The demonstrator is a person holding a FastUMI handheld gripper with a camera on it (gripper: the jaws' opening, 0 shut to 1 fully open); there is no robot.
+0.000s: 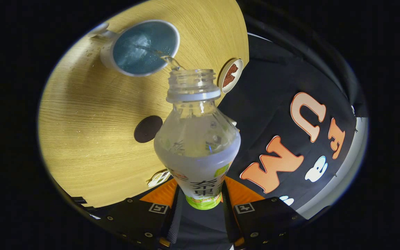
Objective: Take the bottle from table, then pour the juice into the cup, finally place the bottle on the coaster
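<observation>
At the bottom centre of the frame the gripper [200,198] clamps the bottle [197,146] by its lower body, both fingers pressed to its sides; the uncapped mouth tips toward the cup [145,47] at upper left, a thin stream reaching it. Pouring is judged under way; next the bottle needs righting and carrying to a coaster, likely the dark disc [147,128] at centre left or the patterned one [230,75] beyond. Farther off, the pale wood-grain table [82,146] fills the left, black booth cloth the right.
</observation>
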